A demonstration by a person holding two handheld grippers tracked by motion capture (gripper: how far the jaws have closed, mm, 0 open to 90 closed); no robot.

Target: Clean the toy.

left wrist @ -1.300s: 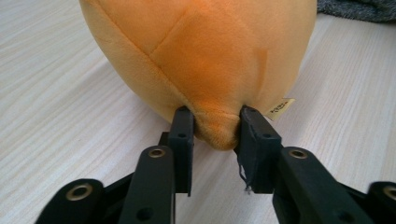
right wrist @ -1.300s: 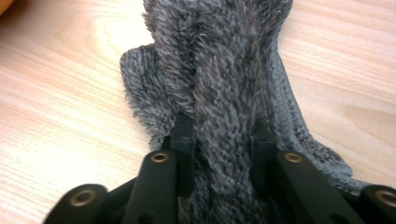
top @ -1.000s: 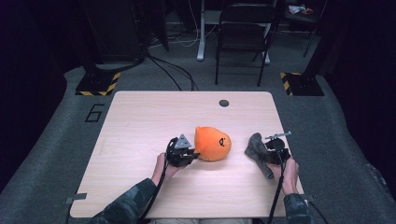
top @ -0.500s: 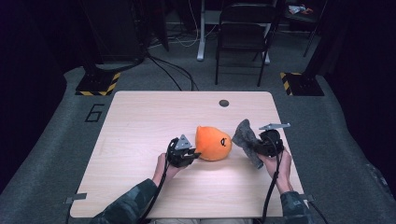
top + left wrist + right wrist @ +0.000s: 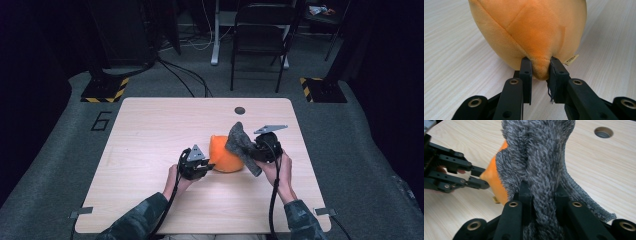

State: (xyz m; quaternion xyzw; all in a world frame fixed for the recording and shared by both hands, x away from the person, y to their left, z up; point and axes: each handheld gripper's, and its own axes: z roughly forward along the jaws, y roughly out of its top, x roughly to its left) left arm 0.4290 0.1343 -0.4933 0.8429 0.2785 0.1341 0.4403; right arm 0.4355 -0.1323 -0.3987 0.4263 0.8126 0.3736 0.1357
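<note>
I am holding the left gripper (image 5: 206,165) steady on the table (image 5: 150,135), its jaws clamped on a pinch of fabric at the near end of the orange plush toy (image 5: 226,154). In the left gripper view the toy (image 5: 529,32) is sitting directly ahead of the jaws, resting on the wood.

I am carrying the grey fuzzy cloth (image 5: 242,146) in the right gripper (image 5: 252,152), jaws pressed together on a fold of it. Over the last second this gripper has been rising and travelling toward the toy; the cloth, previously well apart from the toy, is now hanging against its far side. In the right gripper view the cloth (image 5: 541,165) is standing up just ahead of the jaws, with the toy (image 5: 496,182) behind it.

Judgement: the cloth is arriving at the toy, so wiping or covering is about to start while the left grip is anchoring the toy.
</note>
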